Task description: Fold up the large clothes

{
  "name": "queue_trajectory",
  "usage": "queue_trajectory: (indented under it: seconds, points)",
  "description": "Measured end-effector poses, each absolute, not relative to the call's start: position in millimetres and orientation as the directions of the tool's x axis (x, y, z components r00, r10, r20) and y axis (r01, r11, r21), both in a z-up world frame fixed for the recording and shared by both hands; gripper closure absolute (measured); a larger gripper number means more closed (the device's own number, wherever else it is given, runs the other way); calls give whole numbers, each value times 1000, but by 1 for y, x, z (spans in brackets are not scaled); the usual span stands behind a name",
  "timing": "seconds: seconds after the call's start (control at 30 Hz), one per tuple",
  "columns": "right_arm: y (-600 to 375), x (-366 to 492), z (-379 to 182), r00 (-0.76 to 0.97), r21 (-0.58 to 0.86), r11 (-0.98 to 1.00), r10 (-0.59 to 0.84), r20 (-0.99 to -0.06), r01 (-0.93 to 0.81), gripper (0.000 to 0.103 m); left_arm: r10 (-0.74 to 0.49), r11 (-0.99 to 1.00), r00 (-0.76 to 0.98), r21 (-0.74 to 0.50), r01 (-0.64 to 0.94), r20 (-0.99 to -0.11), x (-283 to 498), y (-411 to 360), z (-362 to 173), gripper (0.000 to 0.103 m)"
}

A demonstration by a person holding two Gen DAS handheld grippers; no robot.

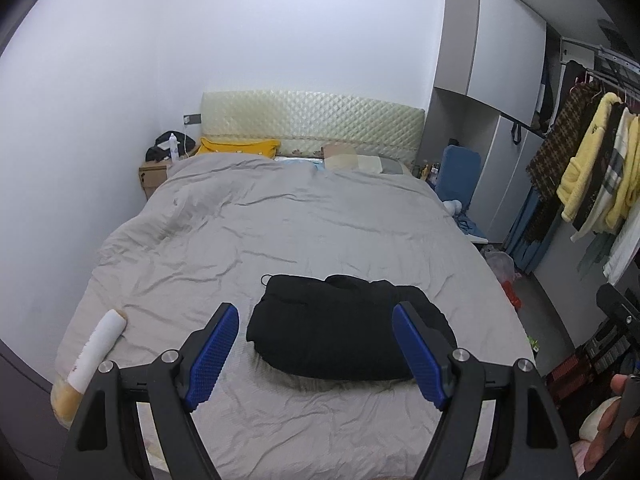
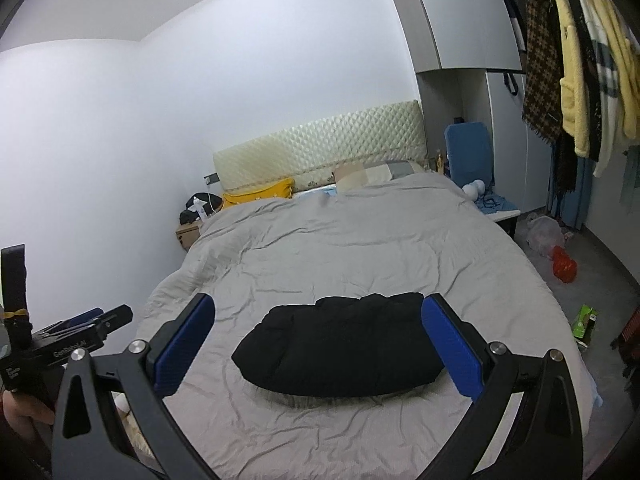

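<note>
While both jaws stand spread and empty, the black garment [image 1: 348, 328] lies bundled on the bed [image 1: 280, 224], ahead of left hand-held gripper [image 1: 316, 354] and right hand-held gripper [image 2: 318, 348], long axis crosswise, neither clearly nearer.

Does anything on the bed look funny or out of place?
Yes. A white roll lies at the bed's near left corner, partly over the edge of the grey cover, an odd thing to find on a bed. The black garment is a neat bundle. Both tongs hang open, apart from it.
</note>
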State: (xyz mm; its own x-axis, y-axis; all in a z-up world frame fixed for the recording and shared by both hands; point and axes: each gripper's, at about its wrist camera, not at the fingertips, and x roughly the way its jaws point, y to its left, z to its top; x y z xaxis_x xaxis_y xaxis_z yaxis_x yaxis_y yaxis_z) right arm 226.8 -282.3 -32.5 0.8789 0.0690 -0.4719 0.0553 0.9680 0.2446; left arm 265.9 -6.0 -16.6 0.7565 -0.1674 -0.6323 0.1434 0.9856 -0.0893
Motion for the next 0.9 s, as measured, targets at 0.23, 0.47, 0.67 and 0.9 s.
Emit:
queue_trajectory:
  seconds: [0.23,0.47,0.67,0.9]
  points:
    - [-263,196,-36,876,229,972,67,-477,50,0,-154,988,757,-77,136,-635,235,3,-18,24]
    - [-247,177,-54,845,220,974,76,-530,50,0,-149,988,732,-80,128,-665,214,16,-30,24]
    - [-230,159,-59,824,209,977,80,-561,47,0,-156,987,716,-79,140,-680,198,23,-34,24]
    - [-224,152,-62,819,187,981,67,-569,49,0,-152,987,715,-71,142,-682,188,26,-37,24]
